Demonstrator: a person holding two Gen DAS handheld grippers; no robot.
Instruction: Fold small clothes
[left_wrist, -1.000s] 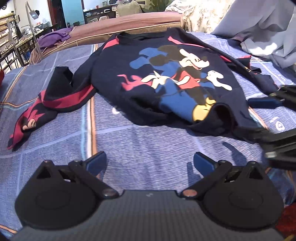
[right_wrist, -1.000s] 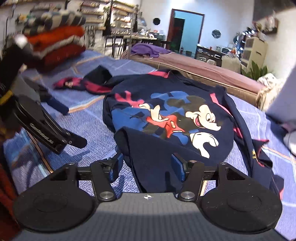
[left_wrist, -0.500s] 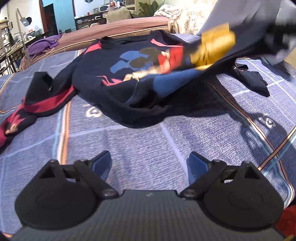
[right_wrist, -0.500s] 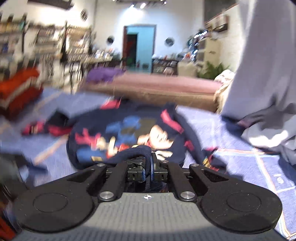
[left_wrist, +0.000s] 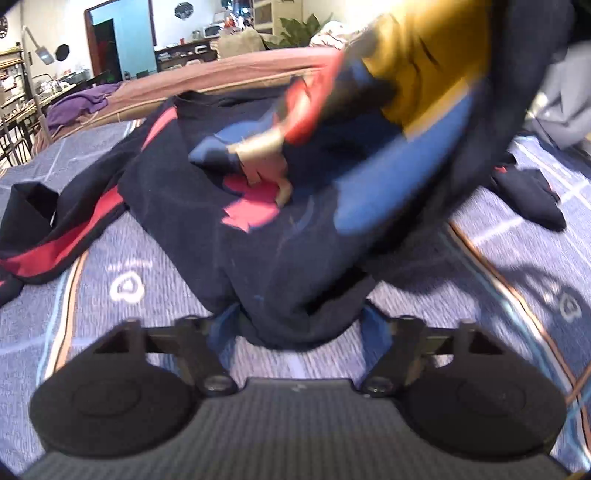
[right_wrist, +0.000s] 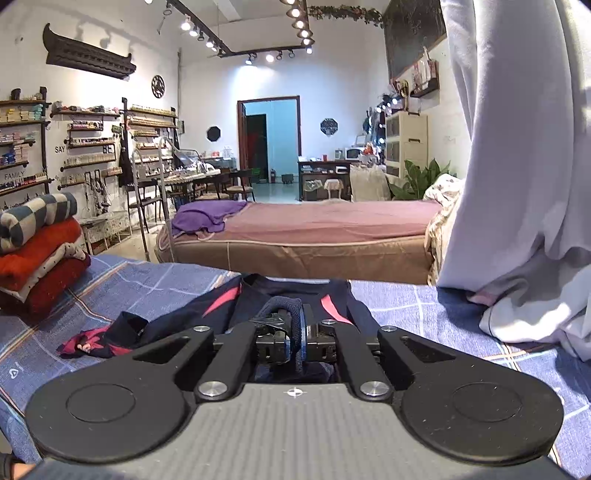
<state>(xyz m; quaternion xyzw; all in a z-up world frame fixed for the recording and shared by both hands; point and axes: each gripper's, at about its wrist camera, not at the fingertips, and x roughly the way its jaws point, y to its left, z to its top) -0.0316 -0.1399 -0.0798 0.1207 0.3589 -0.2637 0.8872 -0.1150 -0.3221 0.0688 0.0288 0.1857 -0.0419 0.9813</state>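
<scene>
Navy cartoon sweatshirt (left_wrist: 258, 229) is lying front-up on the blue plaid bedspread (left_wrist: 129, 302), with one bottom corner being lifted off it. The right gripper (right_wrist: 295, 341) is clamped tight on that hem corner, fabric bunching between its pads. The left gripper (left_wrist: 299, 325) is sitting about half open and closing, with the other hem corner lying between its fingers; they aren't pinching it yet, as far as I can tell.

What could go wrong: if the left one closes on only the top layer, or on the bedspread too, the fold is going crooked. The left sleeve (left_wrist: 55, 236) is flopping out sideways and could drag along.

No containers here, just a folded blanket stack (right_wrist: 40, 251) sitting at the side.
</scene>
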